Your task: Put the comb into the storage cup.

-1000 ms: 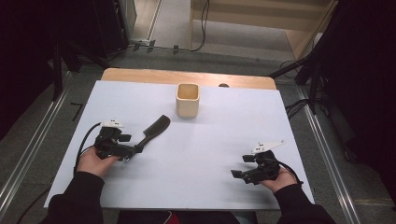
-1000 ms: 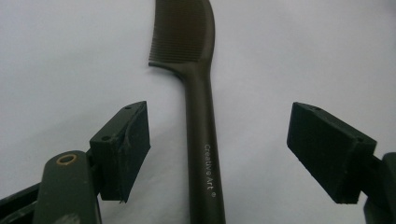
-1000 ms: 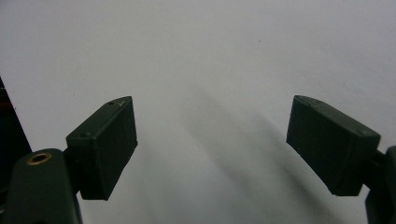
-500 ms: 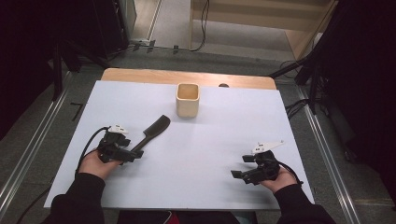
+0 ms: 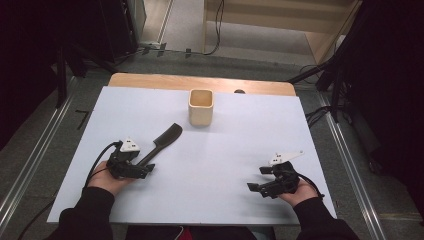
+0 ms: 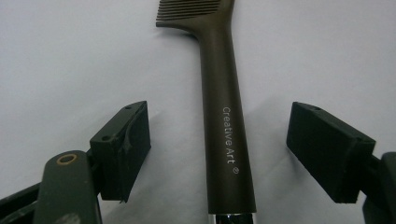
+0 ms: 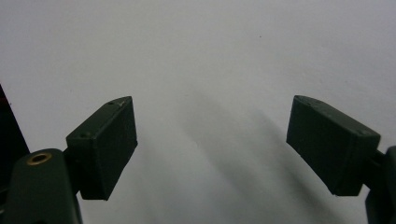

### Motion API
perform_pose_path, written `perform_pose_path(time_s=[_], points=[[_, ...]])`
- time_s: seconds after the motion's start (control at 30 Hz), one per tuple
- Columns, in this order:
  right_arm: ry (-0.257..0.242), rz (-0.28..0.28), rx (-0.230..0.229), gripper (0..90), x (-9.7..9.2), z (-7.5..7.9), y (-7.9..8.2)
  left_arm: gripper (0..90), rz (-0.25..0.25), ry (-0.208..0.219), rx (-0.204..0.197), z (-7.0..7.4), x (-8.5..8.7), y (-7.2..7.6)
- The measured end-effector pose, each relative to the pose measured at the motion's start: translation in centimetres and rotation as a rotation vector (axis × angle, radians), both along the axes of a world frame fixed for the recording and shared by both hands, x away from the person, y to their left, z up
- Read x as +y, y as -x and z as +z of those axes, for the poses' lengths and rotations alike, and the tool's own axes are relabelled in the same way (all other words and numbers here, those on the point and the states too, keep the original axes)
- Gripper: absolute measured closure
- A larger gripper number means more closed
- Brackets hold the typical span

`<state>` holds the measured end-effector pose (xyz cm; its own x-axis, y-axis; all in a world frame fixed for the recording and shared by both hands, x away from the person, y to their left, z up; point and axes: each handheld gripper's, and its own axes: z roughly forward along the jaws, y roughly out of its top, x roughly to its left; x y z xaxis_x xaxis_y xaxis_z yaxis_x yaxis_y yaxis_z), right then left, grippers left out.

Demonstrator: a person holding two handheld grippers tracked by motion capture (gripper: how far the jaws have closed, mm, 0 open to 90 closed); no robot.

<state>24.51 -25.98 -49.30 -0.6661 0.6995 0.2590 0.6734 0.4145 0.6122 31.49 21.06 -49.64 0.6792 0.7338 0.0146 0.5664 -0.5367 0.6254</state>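
Jaws of the left gripper (image 6: 219, 140) stand apart on either side of the comb's (image 6: 224, 126) handle, probably lined up to clamp it. It lies flat, near-left of the wooden cup (image 5: 201, 107). The right gripper (image 5: 260, 187) waits open, near-right.

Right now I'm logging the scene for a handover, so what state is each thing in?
Dark brown plastic comb: lying flat on the white sheet, handle between the left jaws, untouched.
Square beige cup: upright, open-topped, nothing seen inside.
Left gripper: open, straddling the comb handle.
Right gripper: open, holding nothing, over bare sheet.
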Motion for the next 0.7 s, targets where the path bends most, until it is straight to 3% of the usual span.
perform_pose_path(time_s=[0.03,0.27,0.47,0.7], points=[[0.0,-0.002,0.0,14.6,0.02,0.0,0.0,26.4,0.002,-0.01,-0.008,0.03,-0.03,0.09],[0.002,-0.007,0.008,14.6,0.06,-0.02,0.01,34.0,0.033,0.025,-0.035,-0.23,0.03,0.58],[0.002,-0.004,0.005,14.6,0.08,-0.07,-0.02,44.0,0.018,0.017,-0.028,-0.04,-0.19,0.78],[0.006,-0.002,0.011,14.6,0.15,-0.13,-0.07,54.6,0.036,-0.006,-0.006,0.27,-0.54,0.5]])
